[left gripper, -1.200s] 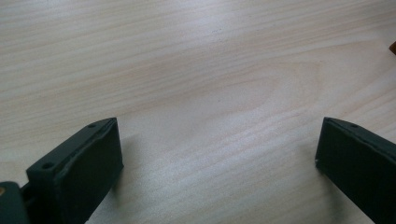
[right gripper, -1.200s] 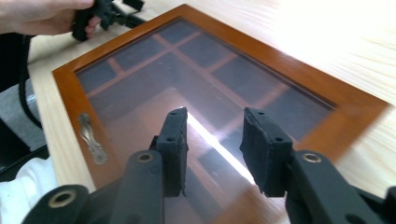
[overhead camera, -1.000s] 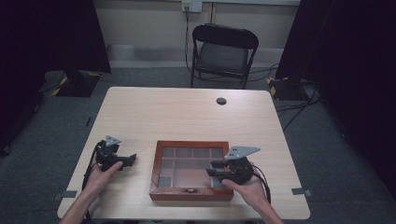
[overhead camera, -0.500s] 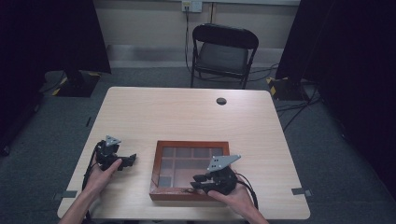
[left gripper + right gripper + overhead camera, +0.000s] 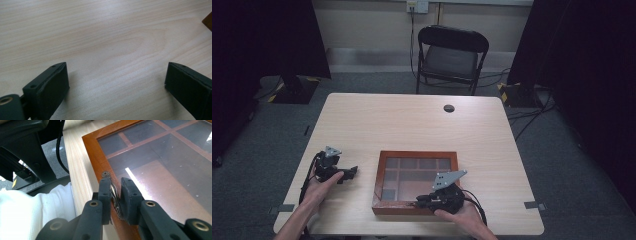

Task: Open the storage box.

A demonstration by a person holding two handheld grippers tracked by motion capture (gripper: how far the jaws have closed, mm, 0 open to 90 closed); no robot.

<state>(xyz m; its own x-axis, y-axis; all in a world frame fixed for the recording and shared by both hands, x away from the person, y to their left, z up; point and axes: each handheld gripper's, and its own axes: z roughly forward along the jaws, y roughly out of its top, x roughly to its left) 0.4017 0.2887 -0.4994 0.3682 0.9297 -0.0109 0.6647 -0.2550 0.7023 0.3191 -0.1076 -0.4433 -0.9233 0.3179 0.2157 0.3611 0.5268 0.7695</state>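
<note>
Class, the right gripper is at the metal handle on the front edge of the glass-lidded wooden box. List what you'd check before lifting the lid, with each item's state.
1. Right gripper has just been closing, handle between its jaws: ok.
2. Pads fully pressing on the handle: cannot tell.
3. Lid lying shut in the wooden box: ok.
4. Left gripper open, resting on the table apart from the box: ok.
5. Box steadied against sliding: not ok.
</note>
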